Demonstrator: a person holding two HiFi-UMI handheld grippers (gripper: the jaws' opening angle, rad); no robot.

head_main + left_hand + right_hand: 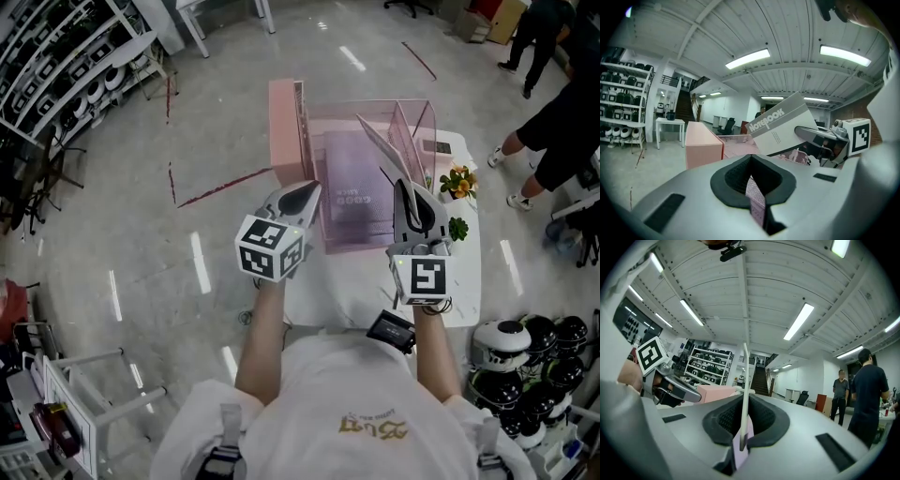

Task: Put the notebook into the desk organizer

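Right claw [742, 440] clamps notebook [746, 390] edge-on.

head: high, steeply down | gripper views: close along jaws, angled upward (sharing ceiling [740, 28])

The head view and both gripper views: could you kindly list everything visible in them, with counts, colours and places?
pink mesh desk organizer: one, pink, on the table, ahead of both grippers
grey-and-white paper notebook: one, grey and white, tilted above the organizer
purple flat book: one, purple, lying inside the organizer
pink rectangular box: one, pink, left of the organizer
white table: one, white, under the organizer
small potted plants: two, orange-flowered and green, table's right edge
round helmets: several, black or white, lower right
bystanders: at least two, dark clothes, upper right
left gripper: one, grey, jaws close together at the organizer's left front
right gripper: one, grey, shut on the notebook
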